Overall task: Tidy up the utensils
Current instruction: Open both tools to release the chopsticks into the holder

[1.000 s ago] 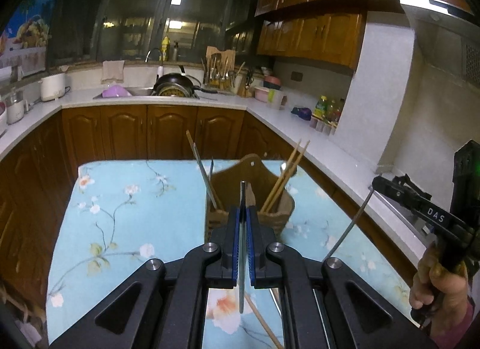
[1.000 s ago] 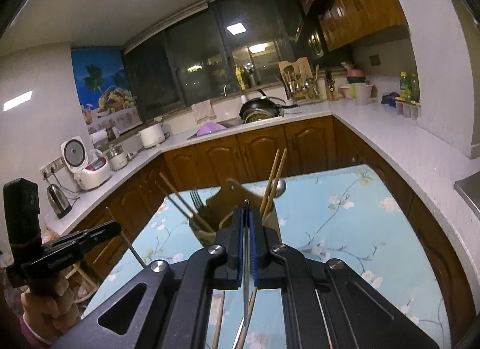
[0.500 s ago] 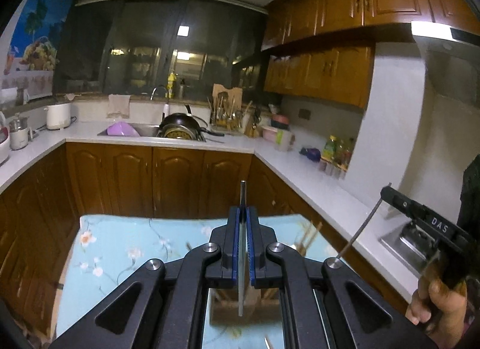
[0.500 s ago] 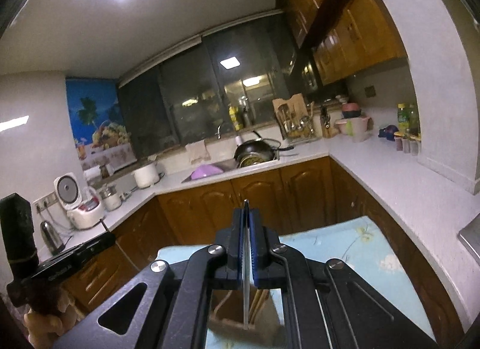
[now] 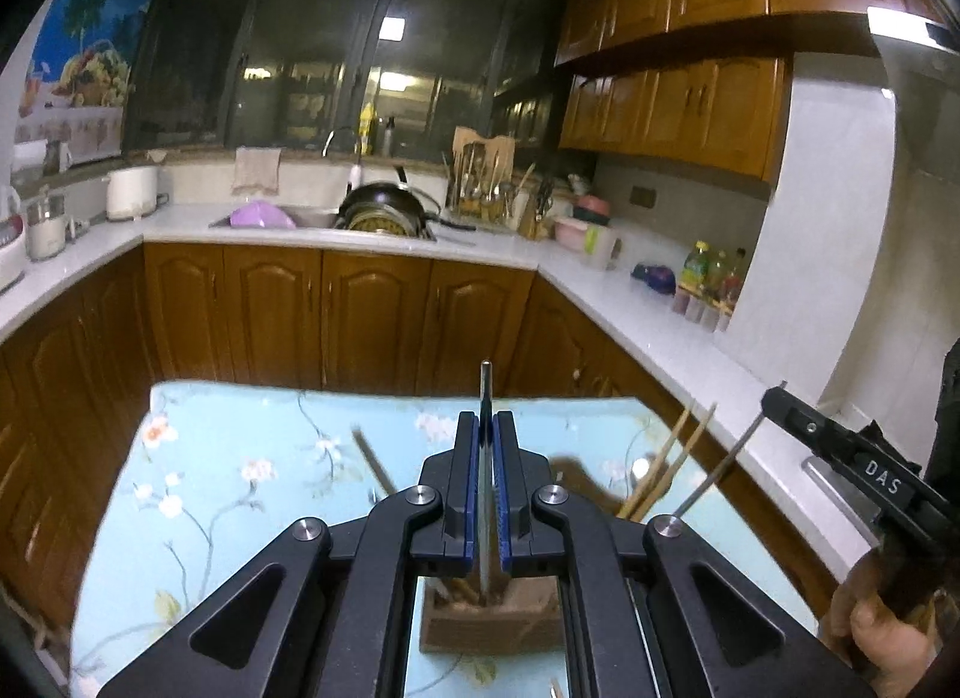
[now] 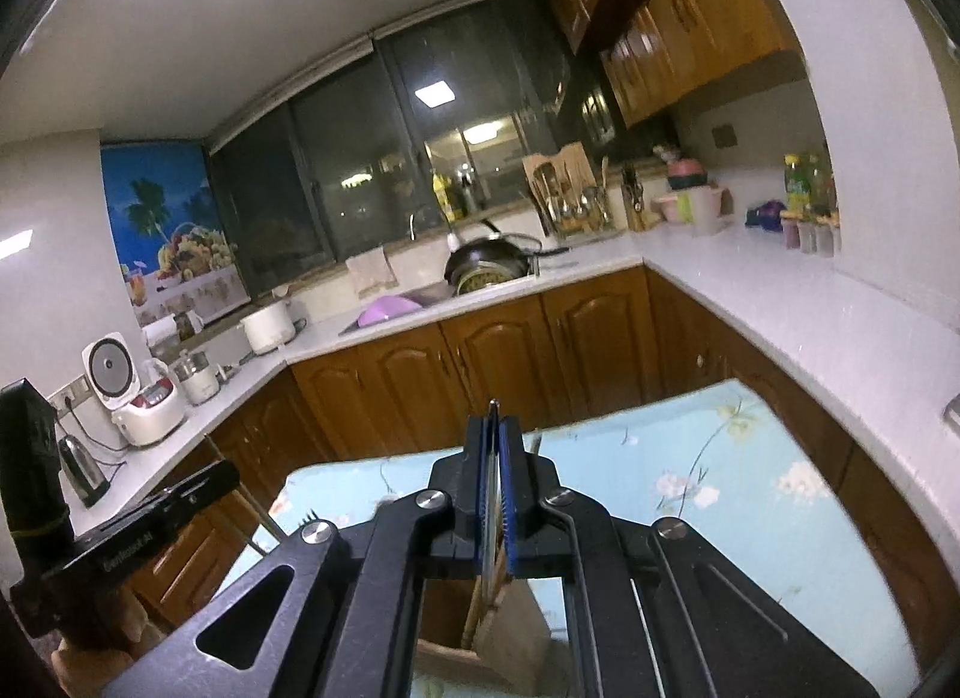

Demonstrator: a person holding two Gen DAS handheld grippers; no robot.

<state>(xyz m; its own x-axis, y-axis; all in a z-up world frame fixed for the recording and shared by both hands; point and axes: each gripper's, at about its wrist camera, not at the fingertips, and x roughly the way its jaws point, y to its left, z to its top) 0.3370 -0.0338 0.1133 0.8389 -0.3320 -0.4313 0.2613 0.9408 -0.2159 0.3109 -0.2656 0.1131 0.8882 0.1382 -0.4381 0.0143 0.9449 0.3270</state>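
Note:
My left gripper (image 5: 486, 416) is shut on a thin metal utensil (image 5: 485, 386) seen edge-on, its tip sticking up past the pads. Its lower end reaches down toward the wooden utensil holder (image 5: 489, 620) directly beneath. Chopsticks (image 5: 672, 470) lean out of the holder at the right. My right gripper (image 6: 493, 422) is shut on another thin metal utensil (image 6: 492, 476), above the same holder (image 6: 510, 632). Each view shows the other gripper from the side, gripping a slim metal shaft: the right gripper (image 5: 774, 398) and the left gripper (image 6: 204, 479).
The holder stands on a table with a light blue floral cloth (image 5: 240, 458). Brown cabinets and a white counter (image 5: 660, 332) wrap around the far side and right. A dark pan (image 5: 384, 212) sits by the sink. A hand (image 5: 870, 626) grips the right tool's handle.
Both grippers have moved forward over the holder, which was ahead on the table and now lies under them. The views tipped up, then partly down. Both stay shut on their utensils.

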